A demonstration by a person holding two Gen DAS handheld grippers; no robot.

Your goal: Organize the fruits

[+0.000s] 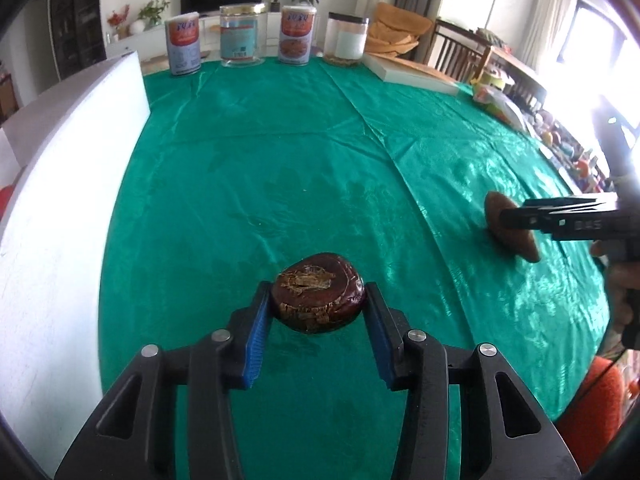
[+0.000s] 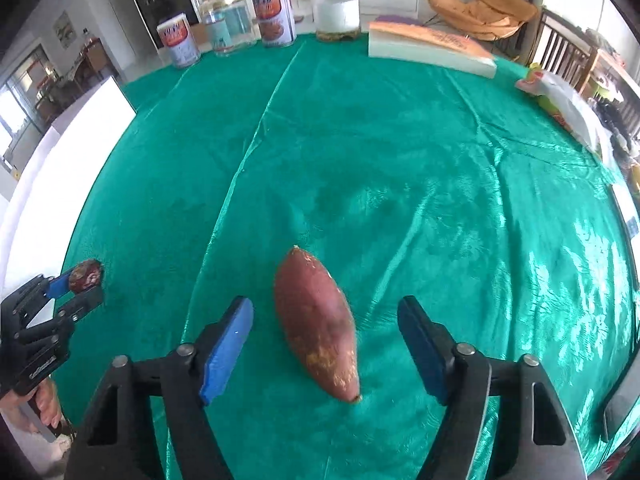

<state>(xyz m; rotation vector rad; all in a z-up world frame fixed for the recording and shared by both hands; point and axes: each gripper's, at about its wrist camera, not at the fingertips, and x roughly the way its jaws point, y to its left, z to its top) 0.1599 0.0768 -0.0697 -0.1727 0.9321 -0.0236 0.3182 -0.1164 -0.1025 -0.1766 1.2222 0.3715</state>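
A dark red-brown round fruit (image 1: 316, 280) with cracked, flaky skin sits between the blue pads of my left gripper (image 1: 318, 296), which is shut on it just above the green cloth. The right wrist view shows the same fruit (image 2: 85, 274) in the left gripper (image 2: 86, 284) at the far left. A reddish-brown sweet potato (image 2: 316, 320) lies lengthwise on the cloth. My right gripper (image 2: 326, 304) straddles it, open, with a gap between each pad and the skin. The left wrist view has the right gripper (image 1: 506, 218) over the sweet potato (image 1: 524, 248) at the right.
A green satin tablecloth (image 1: 280, 160) covers the table. A white foam board (image 1: 60, 200) stands along the left side. At the back are two cans (image 1: 182, 46), two clear jars (image 1: 242, 36) and a thick book (image 1: 416, 74). Bags and clutter (image 1: 500, 96) crowd the right edge.
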